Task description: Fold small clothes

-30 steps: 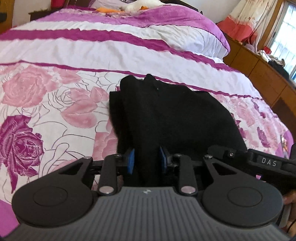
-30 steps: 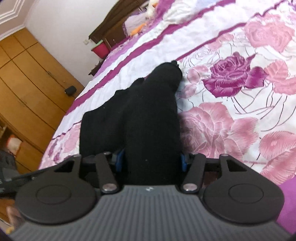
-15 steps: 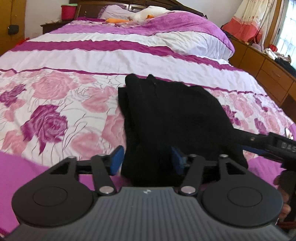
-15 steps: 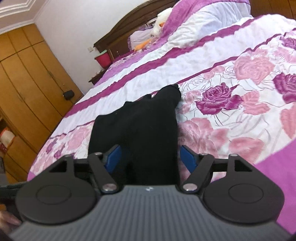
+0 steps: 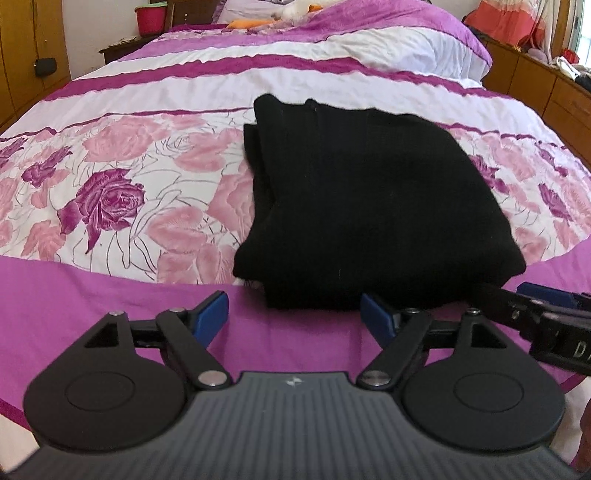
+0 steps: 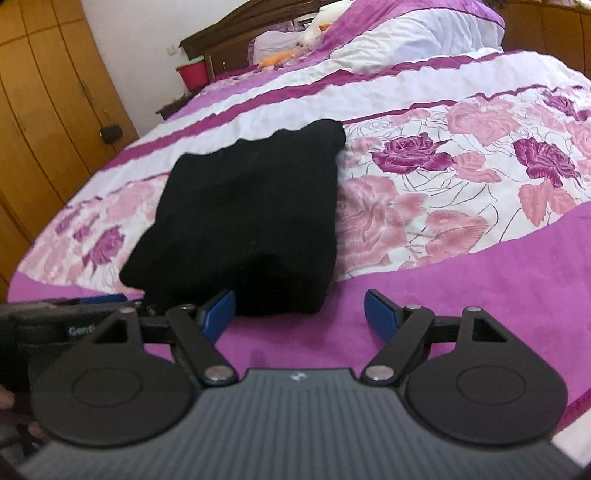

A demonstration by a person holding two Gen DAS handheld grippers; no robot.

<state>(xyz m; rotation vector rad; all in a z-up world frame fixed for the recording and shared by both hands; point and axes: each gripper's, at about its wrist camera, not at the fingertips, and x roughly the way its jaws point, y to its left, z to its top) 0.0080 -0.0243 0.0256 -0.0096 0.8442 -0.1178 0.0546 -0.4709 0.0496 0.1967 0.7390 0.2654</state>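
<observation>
One black garment (image 5: 369, 192) lies folded into a rough rectangle on the bedspread (image 5: 110, 192), its near edge on the plain magenta band, the rest across the rose print. It looks like soft, finely ribbed knit, with layered folds along its left side. Two grippers sit just short of that near edge. The left gripper (image 5: 293, 314) has its blue pads spread wide with nothing between them; the right gripper (image 6: 299, 312) is likewise wide apart and empty, its left pad nearly touching the garment. The bedspread is quilted cotton with pink and purple roses and magenta stripes. Beyond the garment stands one red bucket (image 5: 149, 18). Partial lettering "D" shows on the right gripper's body in the left view, "Gen" on the left gripper's in the right.
</observation>
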